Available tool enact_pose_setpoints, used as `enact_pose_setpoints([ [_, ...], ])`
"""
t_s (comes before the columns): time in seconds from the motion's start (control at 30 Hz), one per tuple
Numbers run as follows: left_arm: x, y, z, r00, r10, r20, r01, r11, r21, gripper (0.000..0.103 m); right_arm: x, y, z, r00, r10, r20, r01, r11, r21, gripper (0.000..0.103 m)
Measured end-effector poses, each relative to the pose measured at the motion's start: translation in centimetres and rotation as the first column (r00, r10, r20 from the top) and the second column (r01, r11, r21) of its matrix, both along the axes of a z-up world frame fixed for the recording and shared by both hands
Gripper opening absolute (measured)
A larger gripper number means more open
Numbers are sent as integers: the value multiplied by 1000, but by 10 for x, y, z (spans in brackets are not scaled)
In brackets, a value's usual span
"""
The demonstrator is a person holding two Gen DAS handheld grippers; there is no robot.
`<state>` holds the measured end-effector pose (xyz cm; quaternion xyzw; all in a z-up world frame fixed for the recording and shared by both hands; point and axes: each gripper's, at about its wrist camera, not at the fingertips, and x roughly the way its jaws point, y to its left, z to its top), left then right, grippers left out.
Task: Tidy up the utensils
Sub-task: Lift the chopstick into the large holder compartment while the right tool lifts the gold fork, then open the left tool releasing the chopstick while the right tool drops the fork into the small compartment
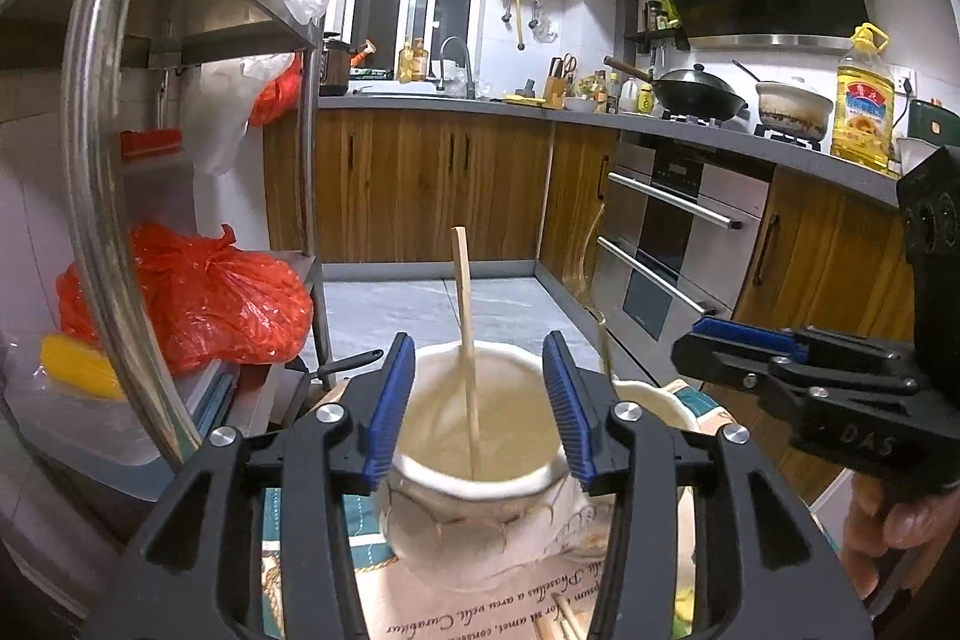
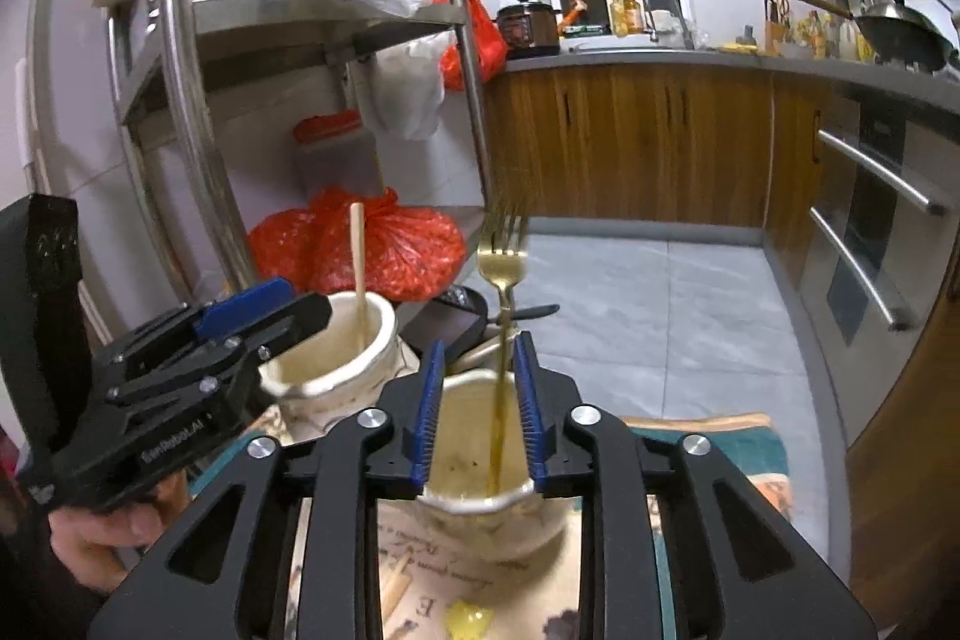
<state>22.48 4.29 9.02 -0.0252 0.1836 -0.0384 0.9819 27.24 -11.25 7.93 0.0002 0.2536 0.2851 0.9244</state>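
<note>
Here, 2 cream jars are seen side by side on the worktop: a wooden chopstick [image 1: 467,340] stands in the left jar [image 1: 474,460], a gold fork [image 2: 503,316] in the right jar [image 2: 480,496]. Both the left gripper [image 1: 477,412] and right gripper [image 2: 480,409] are spread wide, nothing held. A jar could be tipped if a rim is clipped.

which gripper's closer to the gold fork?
Right. The right gripper has the gold fork between its open fingers; the left gripper is over the neighbouring jar.
</note>
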Motion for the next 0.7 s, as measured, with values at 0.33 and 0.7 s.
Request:
enact_pose_setpoints([
  [0.33,-34,8,-7,998,4,-65,-1,999,35,46,-16,-33,-8,999,-8,-42,4,997,-75,30],
  [0.7,-56,0,-55,951,-89,-297,104,994,35,45,-37,-55,-41,990,1,-142,-25,985,-171,31],
])
